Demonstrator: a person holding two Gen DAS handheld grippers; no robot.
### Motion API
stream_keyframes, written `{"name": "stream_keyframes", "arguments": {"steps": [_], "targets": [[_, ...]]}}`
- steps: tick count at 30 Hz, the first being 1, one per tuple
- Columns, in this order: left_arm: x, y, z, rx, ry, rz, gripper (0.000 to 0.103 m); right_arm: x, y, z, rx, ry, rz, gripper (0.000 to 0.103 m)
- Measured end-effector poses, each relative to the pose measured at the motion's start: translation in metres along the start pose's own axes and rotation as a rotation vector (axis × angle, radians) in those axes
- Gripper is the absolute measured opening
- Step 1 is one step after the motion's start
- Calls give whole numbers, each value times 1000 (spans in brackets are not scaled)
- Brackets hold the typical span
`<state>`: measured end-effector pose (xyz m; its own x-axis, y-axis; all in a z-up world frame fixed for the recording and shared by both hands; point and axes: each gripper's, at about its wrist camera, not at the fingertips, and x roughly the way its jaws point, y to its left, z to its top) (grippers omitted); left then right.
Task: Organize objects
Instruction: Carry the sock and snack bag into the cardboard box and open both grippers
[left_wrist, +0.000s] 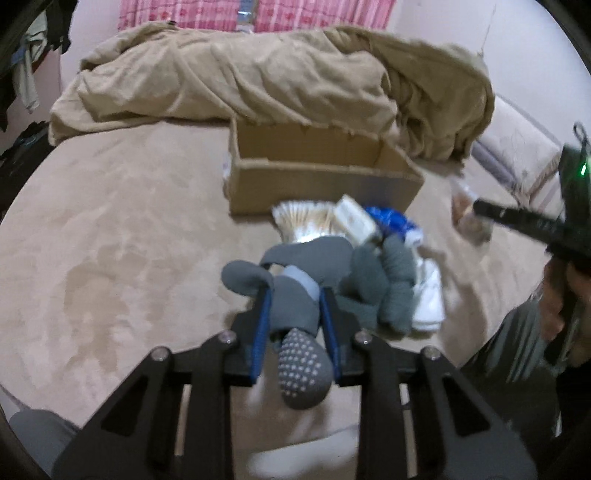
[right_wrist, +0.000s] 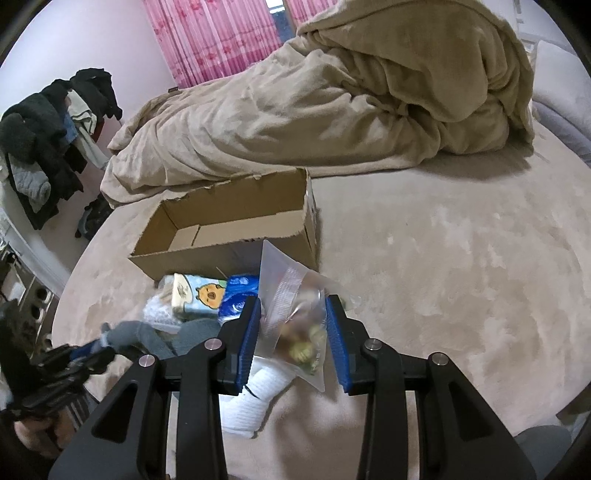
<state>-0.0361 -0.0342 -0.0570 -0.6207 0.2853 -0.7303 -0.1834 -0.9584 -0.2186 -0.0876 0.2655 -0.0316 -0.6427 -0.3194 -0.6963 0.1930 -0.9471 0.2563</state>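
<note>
The left claw (left_wrist: 295, 310) is clamped on a grey sock (left_wrist: 299, 325), just above the bed (left_wrist: 110, 258). The right claw (right_wrist: 293, 332) grips a clear bag (right_wrist: 295, 317) of small items over a white sock (right_wrist: 255, 402). Beyond lie a tissue pack (right_wrist: 195, 295), a blue packet (right_wrist: 236, 299) and an open box (right_wrist: 229, 229), before a blanket (right_wrist: 332, 110).

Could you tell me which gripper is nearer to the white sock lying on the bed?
Right. The right gripper, holding a clear plastic snack bag, hangs directly over the white sock; the left gripper, clamping a grey sock, sits off to the sock's side.
</note>
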Motion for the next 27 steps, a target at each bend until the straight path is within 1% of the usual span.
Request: {"name": "stream_keyframes", "arguments": {"steps": [2, 5, 7, 10, 13, 15, 20, 25, 27], "targets": [[-13, 0, 8, -21, -31, -4, 27, -3, 3, 4, -7, -8, 4, 38], [-26, 1, 25, -46, -69, -35, 27, -6, 8, 8, -19, -15, 7, 38], [-29, -2, 39, -46, -93, -50, 28, -4, 10, 13, -29, -19, 11, 38], [-23, -9, 56, -31, -113, -49, 28, 1, 14, 21, -42, -28, 17, 38], [-10, -15, 75, -41, -134, -66, 28, 7, 20, 33, -63, -45, 20, 38], [2, -19, 88, -40, -147, -50, 29, 14, 24, 43, -84, -52, 18, 38], [43, -27, 119, -57, -156, -50, 29, 39, 31, 70, -129, -58, 13, 38], [84, -29, 141, -81, -135, -52, 31, 74, 39, 86, -184, -24, 13, 38], [102, -28, 144, -96, -100, -38, 32, 84, 39, 87, -187, -11, 14, 38]]}}
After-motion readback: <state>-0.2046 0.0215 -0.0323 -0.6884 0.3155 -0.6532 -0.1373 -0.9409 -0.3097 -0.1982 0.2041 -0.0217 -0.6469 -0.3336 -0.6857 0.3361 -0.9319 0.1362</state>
